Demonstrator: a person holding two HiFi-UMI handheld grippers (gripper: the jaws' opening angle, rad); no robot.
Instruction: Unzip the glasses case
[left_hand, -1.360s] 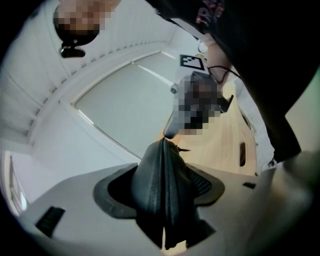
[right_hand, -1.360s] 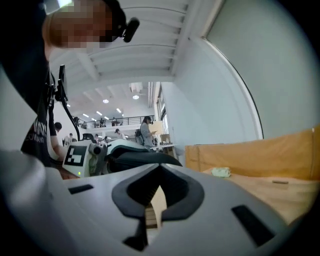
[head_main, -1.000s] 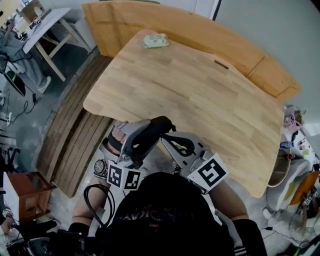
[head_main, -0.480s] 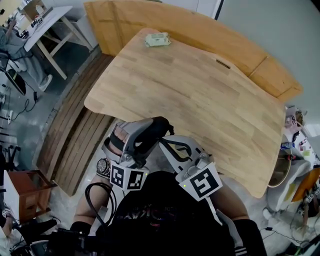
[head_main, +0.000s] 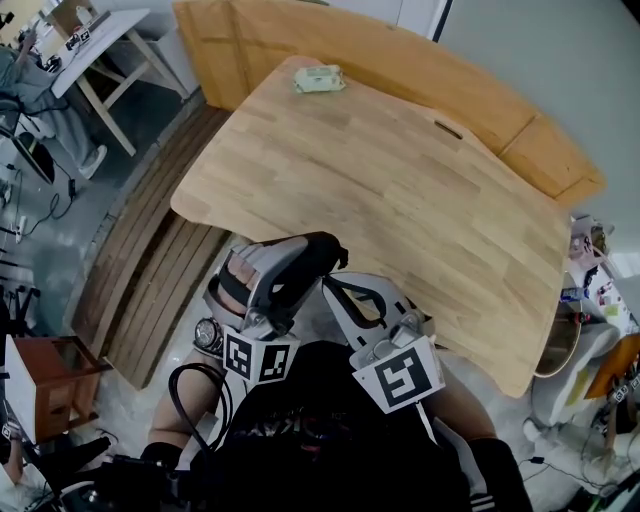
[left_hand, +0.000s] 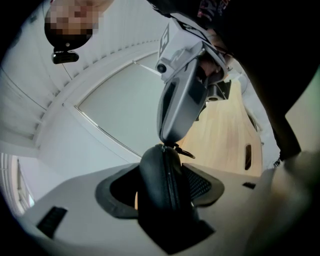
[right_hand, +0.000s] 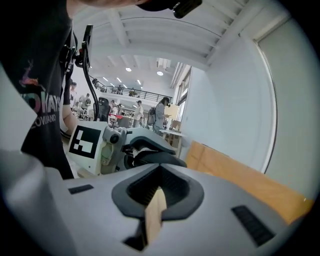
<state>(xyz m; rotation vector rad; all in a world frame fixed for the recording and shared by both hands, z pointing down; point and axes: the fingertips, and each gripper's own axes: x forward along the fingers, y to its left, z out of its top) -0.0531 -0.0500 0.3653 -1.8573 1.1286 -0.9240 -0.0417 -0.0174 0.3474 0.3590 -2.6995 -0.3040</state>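
A black glasses case (head_main: 312, 254) is held in the air below the table's near edge, close to the person's body. My left gripper (head_main: 300, 264) is shut on it; its jaws have just been closing, with the case (left_hand: 159, 180) standing upright between the pads. My right gripper (head_main: 332, 290) is shut. Its tip (left_hand: 166, 141) touches the top of the case at the zipper, where a small pull ring (left_hand: 184, 150) sticks out to the side. Whether the tip pinches the slider I cannot tell. The right gripper view shows shut jaws (right_hand: 159, 192) and the left gripper (right_hand: 145, 150) beyond.
The wooden table (head_main: 400, 180) lies ahead, with a pale green object (head_main: 319, 79) near its far edge. A wooden bench (head_main: 480, 90) runs behind it. Slatted boards (head_main: 150, 270) lie at the left, and a brown box (head_main: 45, 380) stands on the floor.
The right gripper has rolled, and its marker cube has swung down and left towards the person's body. The left gripper and the case have hardly moved.
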